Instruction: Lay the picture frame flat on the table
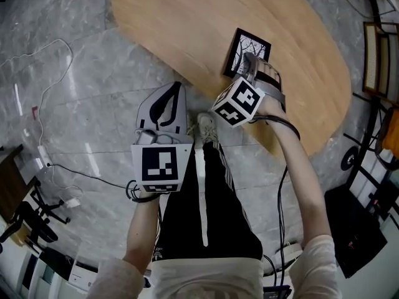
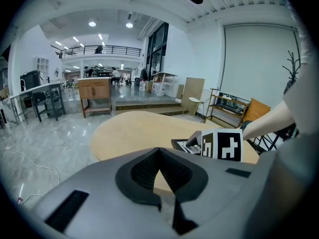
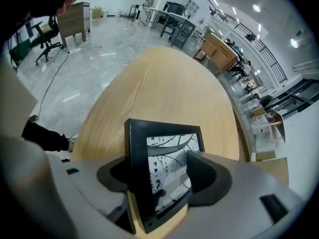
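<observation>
Black trousers (image 1: 234, 220) with white stripe (image 1: 202, 198), pale sleeves (image 1: 319, 263); grey left gripper (image 1: 175, 91) and right gripper (image 1: 253, 65) bear black-and-white marker cubes (image 1: 161, 167).

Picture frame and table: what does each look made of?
Picture frame: black moulding with a matte, even surface, likely painted wood or plastic; I cannot tell which. The face over the black-and-white branch print shows pale reflections, suggesting glass or clear acrylic. Table: light wood or wood-look laminate with a smooth satin finish and faint grain streaks.
</observation>
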Motion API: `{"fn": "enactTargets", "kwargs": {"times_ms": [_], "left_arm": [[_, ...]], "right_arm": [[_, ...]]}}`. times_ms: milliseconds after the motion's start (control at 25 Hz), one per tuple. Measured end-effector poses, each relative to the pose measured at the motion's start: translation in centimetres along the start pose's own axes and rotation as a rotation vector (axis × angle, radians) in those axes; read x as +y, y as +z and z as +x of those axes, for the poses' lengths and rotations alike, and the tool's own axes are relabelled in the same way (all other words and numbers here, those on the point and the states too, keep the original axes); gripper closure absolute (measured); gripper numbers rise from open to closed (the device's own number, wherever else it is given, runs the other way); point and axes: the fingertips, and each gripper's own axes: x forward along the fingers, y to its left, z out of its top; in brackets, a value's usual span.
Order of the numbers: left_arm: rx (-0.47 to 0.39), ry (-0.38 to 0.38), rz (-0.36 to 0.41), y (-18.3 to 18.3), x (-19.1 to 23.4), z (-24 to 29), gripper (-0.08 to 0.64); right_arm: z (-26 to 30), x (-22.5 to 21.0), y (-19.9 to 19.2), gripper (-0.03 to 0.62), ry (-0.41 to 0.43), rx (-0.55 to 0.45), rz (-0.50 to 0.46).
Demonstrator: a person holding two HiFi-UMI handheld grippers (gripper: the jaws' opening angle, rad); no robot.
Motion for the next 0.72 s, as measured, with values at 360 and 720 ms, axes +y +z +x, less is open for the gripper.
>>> {"fn": "enactTargets", "kwargs": {"times_ms": [360,720], "left_arm": [[-0.014,0.029,-0.018,0.5,0.2,0.0,0.551],[-0.029,0.011,-0.040,1.6,-0.9,0.4,0.551]], "right_arm": [[0.1,0.9,-0.3,0.266,0.121,-0.004,-0.036],[-0.2,3.0,-0.8,0.232,0.304,-0.021,-0.020]]}}
